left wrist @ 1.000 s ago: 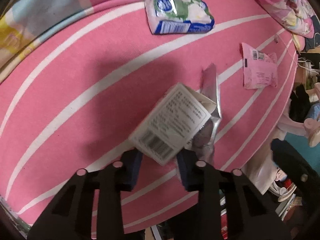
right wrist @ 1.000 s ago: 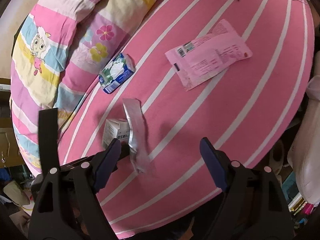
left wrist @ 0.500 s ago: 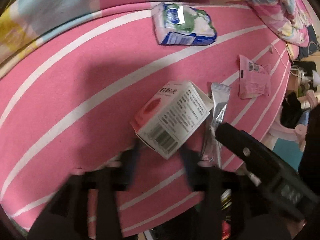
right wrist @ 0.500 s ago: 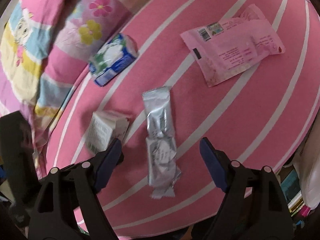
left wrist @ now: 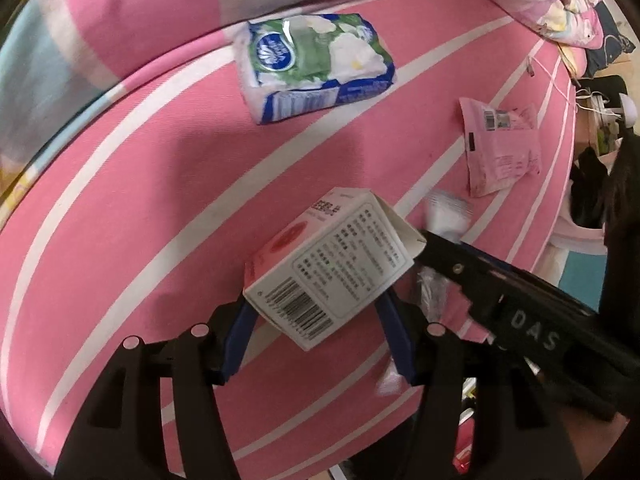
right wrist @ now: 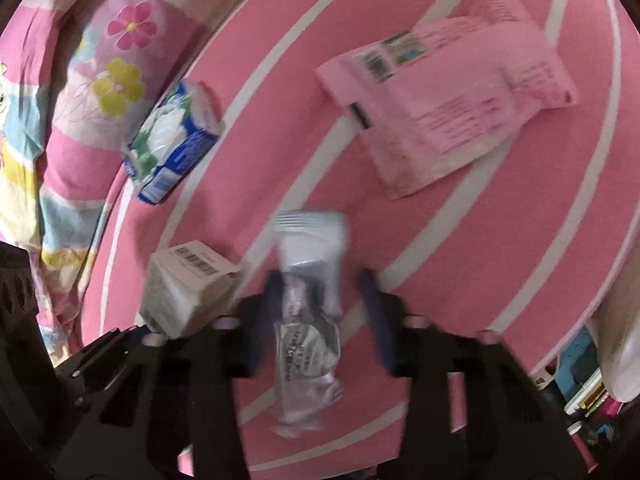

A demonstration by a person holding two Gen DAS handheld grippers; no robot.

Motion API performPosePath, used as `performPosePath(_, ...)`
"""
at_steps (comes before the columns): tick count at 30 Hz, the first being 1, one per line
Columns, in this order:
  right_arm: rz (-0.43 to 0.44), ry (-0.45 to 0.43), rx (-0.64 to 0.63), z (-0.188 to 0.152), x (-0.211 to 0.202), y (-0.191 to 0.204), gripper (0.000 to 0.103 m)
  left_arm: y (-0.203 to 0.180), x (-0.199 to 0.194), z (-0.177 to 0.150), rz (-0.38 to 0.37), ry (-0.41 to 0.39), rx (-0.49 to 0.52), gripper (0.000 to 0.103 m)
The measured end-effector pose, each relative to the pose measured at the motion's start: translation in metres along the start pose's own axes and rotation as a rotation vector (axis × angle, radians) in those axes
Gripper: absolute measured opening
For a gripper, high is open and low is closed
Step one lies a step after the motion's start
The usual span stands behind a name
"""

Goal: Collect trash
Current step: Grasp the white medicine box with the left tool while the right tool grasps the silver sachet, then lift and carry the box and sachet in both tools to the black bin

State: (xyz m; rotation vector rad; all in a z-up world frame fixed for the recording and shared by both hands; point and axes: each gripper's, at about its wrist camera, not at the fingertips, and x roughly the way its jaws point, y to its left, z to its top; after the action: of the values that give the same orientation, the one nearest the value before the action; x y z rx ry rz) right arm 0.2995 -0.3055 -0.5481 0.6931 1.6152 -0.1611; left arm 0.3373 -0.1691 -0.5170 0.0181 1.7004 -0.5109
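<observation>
At the bottom of the left wrist view, the left gripper [left wrist: 316, 332] reaches forward low over the pink, white-striped bedsheet [left wrist: 132, 216], its blue-padded jaws set wide and flanking the near barcode end of a small white-and-pink cardboard box [left wrist: 332, 268]; whether the pads touch it cannot be told. At the bottom centre of the right wrist view, the right gripper [right wrist: 322, 312] points down at the sheet, jaws partly apart around a crumpled silver foil wrapper [right wrist: 308, 344], blurred, contact unclear. Farther off, a pink plastic packet [right wrist: 448, 96] lies in the upper right, and a blue-green tissue pack [right wrist: 172, 144] sits at the left beside the flowered quilt [right wrist: 100, 60].
</observation>
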Motion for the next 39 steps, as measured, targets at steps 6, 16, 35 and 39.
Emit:
performPosePath(6, 0.016, -0.020, -0.001, 0.001, -0.008, -0.003, 0.028, -0.001, -0.001, 0.000, -0.047, 0.006, -0.035, 0.041)
performPosePath(16, 0.046, -0.020, 0.019, -0.008, -0.024, -0.009, 0.028, -0.003, -0.025, 0.000, 0.047, -0.078, -0.005, 0.078)
performPosePath(35, 0.057, -0.055, 0.074, -0.012, -0.060, -0.043, 0.028, 0.000, -0.020, 0.008, 0.025, 0.008, -0.024, 0.043)
performPosePath(39, 0.062, -0.066, 0.066, -0.018, -0.080, -0.031, 0.028, -0.003, -0.043, -0.002, 0.025, -0.006, -0.032, 0.043)
